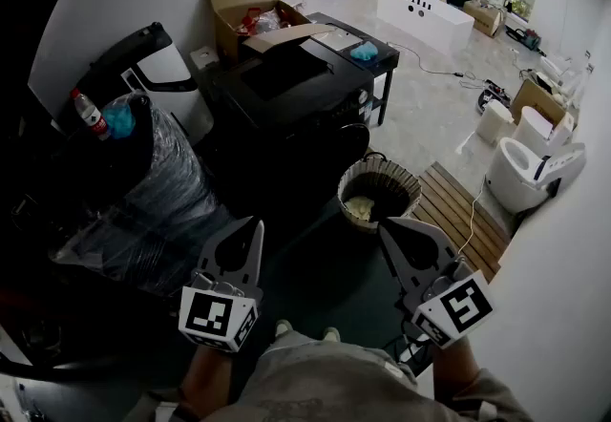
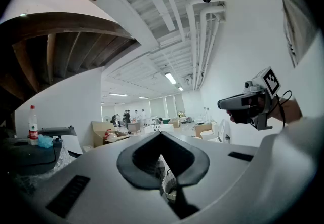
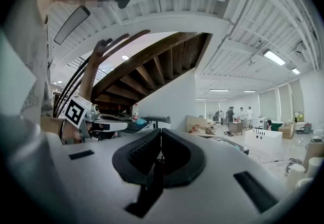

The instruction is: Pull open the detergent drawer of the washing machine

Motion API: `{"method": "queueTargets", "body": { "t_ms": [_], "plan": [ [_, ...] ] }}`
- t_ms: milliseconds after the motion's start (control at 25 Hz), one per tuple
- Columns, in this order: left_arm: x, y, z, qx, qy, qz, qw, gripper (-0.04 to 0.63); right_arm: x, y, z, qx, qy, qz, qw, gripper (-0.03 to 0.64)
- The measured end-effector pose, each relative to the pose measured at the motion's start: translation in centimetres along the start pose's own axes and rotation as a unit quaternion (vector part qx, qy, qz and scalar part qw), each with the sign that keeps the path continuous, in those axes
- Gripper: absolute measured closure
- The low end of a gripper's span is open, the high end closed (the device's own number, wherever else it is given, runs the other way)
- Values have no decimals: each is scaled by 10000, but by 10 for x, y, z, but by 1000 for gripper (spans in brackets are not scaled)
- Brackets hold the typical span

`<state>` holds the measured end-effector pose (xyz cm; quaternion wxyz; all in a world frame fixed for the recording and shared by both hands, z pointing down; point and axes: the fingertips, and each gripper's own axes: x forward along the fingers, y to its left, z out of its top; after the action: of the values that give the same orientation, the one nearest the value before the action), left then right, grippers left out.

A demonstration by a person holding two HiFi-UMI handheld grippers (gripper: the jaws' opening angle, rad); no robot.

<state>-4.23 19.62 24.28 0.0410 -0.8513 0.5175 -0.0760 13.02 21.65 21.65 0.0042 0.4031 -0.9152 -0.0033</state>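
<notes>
left gripper (image 1: pixel 254 231) shut tight, jaw tips meeting, nothing between them. right gripper (image 1: pixel 389 231) same: pads together, empty. both held level, side by side, apart from each other, above a dark floor. detergent drawer: can't pick it or the washing machine out in any view; left and centre are too dim. containers: round woven basket (image 1: pixel 379 165) on the floor just ahead of the grippers, pale crumpled stuff (image 1: pixel 360 208) at its bottom, rest of the inside dark. open cardboard box (image 1: pixel 234 0) against the white wall, flaps up, red and white items (image 1: pixel 254 22) inside, can't tell what. clear bottle (image 1: pixel 90 114) with red cap and red label stands on a plastic-wrapped bulk (image 1: pixel 162 191) at left, a blue crumpled thing (image 1: pixel 119 116) just beside it. black table (image 1: pixel 382 59) past the box carries a blue cloth (image 1: pixel 364 51).
</notes>
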Motion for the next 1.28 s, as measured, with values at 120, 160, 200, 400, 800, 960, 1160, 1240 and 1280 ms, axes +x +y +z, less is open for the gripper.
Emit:
{"method": "queueTargets", "body": {
  "t_ms": [120, 160, 200, 400, 800, 960, 1160, 1240, 1280],
  "plan": [
    [1, -1, -1, 12, 14, 4, 10000, 581, -3, -3, -5, 20, 18, 16, 10000, 584],
    [1, -1, -1, 14, 20, 5, 10000, 581, -4, -4, -6, 39, 15, 21, 10000, 584],
    [1, -2, -1, 15, 27, 5, 10000, 581, -6, -6, -8, 49, 27, 26, 10000, 584],
    [0, -6, -1, 40, 63, 27, 10000, 581, -11, -9, -11, 107, 13, 38, 9999, 584],
    [-3, -13, -2, 85, 97, 79, 9999, 581, -22, -7, -14, 196, -39, 132, 9997, 584],
    [-4, -11, -6, 101, 162, 112, 9998, 581, -21, -12, -12, 372, -226, -16, 9991, 327],
    [3, 0, -9, 103, 186, 161, 9996, 581, -13, -25, -6, 351, -440, -258, 9981, 282],
    [7, 6, -12, 99, 164, 175, 9997, 581, -4, -27, -8, 343, -435, -252, 9981, 279],
    [11, 10, -14, 92, 156, 177, 9997, 581, 2, -28, -10, 346, -419, -238, 9982, 278]
  ]
}}
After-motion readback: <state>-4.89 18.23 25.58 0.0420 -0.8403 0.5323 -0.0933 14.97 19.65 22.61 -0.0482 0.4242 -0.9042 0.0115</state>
